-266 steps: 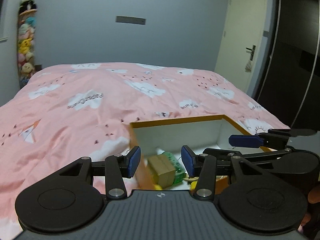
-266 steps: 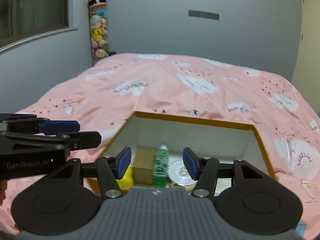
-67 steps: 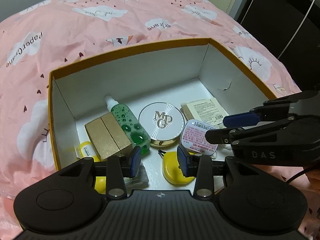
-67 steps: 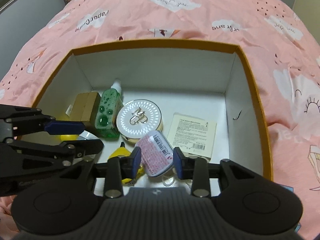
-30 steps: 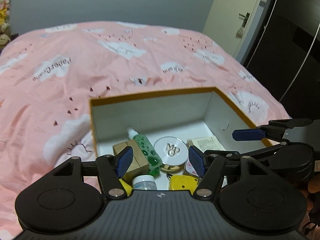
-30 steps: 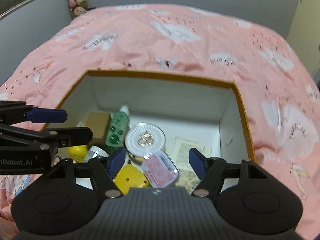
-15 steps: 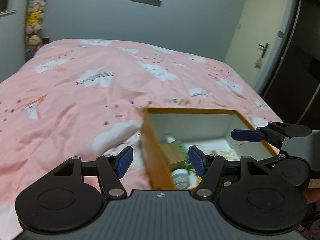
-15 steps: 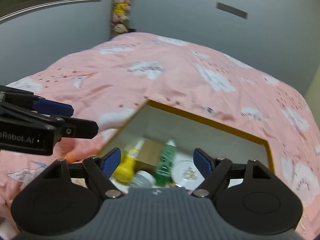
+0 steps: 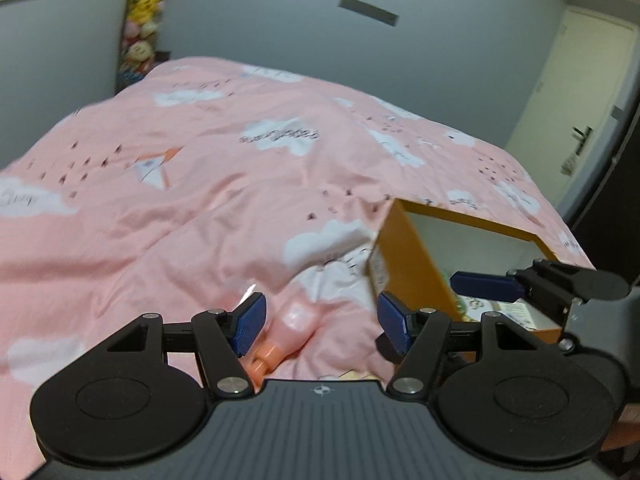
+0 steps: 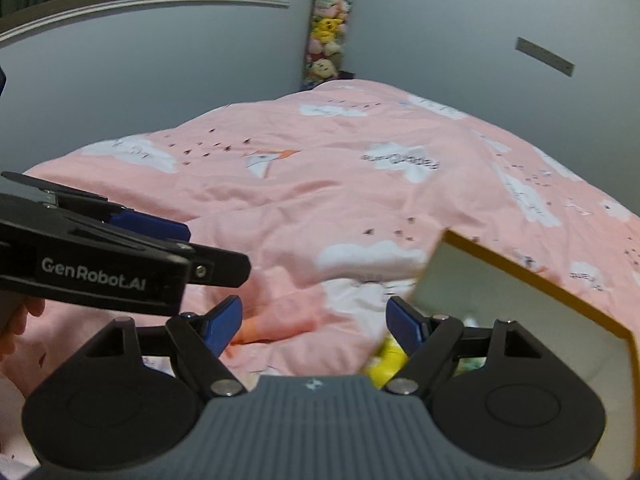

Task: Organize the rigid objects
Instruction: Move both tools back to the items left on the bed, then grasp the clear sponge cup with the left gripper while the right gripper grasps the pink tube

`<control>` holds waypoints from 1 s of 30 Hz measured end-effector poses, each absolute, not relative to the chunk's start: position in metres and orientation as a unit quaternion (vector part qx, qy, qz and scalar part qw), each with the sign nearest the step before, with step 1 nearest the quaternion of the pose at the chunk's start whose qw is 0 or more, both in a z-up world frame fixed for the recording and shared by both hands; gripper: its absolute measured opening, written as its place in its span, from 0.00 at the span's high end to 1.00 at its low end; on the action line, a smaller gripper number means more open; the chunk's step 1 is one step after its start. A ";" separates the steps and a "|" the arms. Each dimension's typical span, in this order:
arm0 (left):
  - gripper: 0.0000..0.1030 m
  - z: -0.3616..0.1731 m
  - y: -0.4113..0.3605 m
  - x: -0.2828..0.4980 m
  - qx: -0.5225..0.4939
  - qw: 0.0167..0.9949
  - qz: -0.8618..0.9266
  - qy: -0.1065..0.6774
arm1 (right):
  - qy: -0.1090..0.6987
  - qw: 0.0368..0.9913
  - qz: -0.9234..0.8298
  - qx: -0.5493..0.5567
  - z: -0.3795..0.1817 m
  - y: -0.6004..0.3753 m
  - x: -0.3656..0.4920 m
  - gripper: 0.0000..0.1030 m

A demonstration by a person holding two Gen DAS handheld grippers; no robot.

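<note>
An orange box (image 9: 412, 276) with a white inside stands on the pink bed, right of my left gripper (image 9: 320, 322). Its contents are mostly hidden. My left gripper is open and empty above the duvet. A pink tube with an orange cap (image 9: 286, 332) lies on the duvet between its fingers. In the right wrist view the box (image 10: 532, 280) is at the right, with a yellow item (image 10: 390, 358) at its near corner. My right gripper (image 10: 316, 322) is open and empty. The pink tube (image 10: 280, 320) lies just past its left finger.
The pink cloud-print duvet (image 9: 200, 184) covers the bed. A column of plush toys (image 10: 326, 32) stands by the grey back wall. A door (image 9: 576, 92) is at the far right. The left gripper's body (image 10: 100, 268) crosses the left of the right wrist view.
Both grippers have swung left, away from the box, which now sits at the right edge of both views. The pink tube on the duvet has come into view.
</note>
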State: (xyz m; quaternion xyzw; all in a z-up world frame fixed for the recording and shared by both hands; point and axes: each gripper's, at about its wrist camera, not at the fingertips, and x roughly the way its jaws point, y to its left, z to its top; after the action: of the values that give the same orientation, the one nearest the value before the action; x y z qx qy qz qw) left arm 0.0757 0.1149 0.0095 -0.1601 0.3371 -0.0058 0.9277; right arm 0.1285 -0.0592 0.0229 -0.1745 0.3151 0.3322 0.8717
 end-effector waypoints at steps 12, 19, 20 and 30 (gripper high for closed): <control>0.28 -0.032 0.158 0.063 -0.221 0.900 0.029 0.374 | 0.360 0.835 0.369 -0.192 -0.031 -0.005 0.127 0.39; 0.28 -0.044 0.173 0.071 -0.241 0.896 0.047 0.371 | 0.389 0.823 0.367 -0.190 -0.053 0.010 0.141 0.46; 0.28 -0.045 0.175 0.071 -0.244 0.895 0.047 0.370 | 0.391 0.822 0.367 -0.189 -0.055 0.012 0.143 0.46; 0.28 -0.058 0.180 0.092 -0.243 0.894 0.039 0.374 | 0.414 0.817 0.355 -0.185 -0.074 0.024 0.173 0.57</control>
State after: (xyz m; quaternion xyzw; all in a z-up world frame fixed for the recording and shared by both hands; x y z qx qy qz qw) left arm 0.0922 0.1803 -0.0576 -0.2429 0.3743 0.0386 0.8941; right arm 0.1729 0.0240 -0.0740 -0.1855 0.4140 0.3552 0.8173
